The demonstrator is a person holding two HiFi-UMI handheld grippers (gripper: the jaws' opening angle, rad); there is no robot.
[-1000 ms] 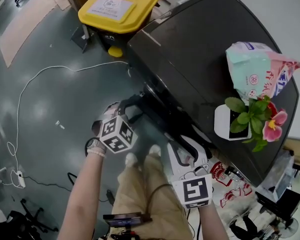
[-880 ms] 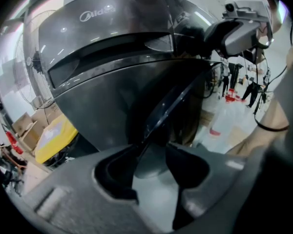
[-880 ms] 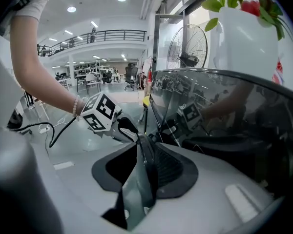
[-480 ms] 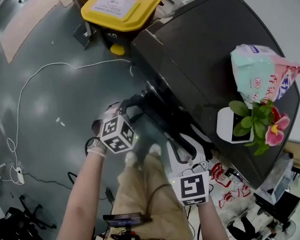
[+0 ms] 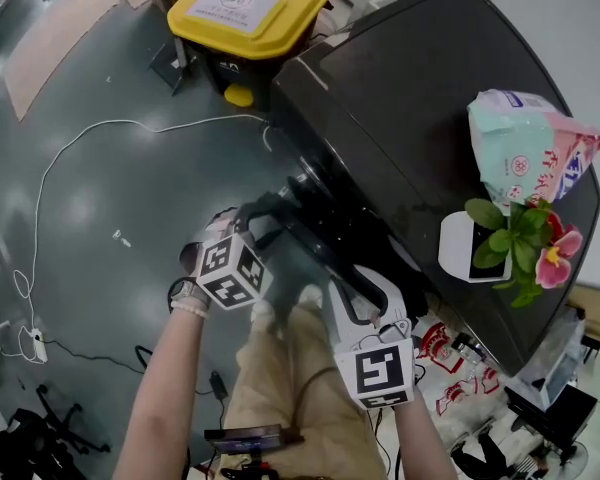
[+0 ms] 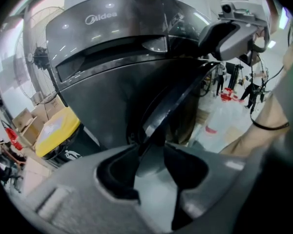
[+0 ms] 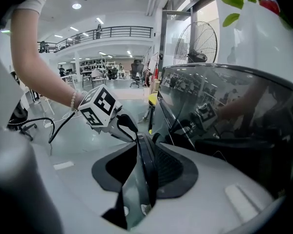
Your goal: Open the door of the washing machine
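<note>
The washing machine (image 5: 410, 98) is glossy dark grey and its door (image 5: 315, 236) is smoky black. The right gripper (image 5: 365, 286) is white, with black-and-white square markers. To its right stand a white pot (image 5: 456, 252) with pink flowers (image 5: 555, 263) and a mint-and-pink bag (image 5: 530, 148). Far ahead-left of it is a yellow-lidded bin (image 5: 242, 10).

Beside washing machine (image 5: 420, 98), yellow bin (image 5: 248, 13)

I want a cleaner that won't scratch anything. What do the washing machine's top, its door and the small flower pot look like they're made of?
Washing machine top: dark grey with a soft gloss and faint reflections, so painted metal or plastic. Door: shiny black rim, likely plastic, around a tinted see-through pane; glass or plastic is unclear. Flower pot: white and smooth, probably glazed ceramic or plastic.
</note>
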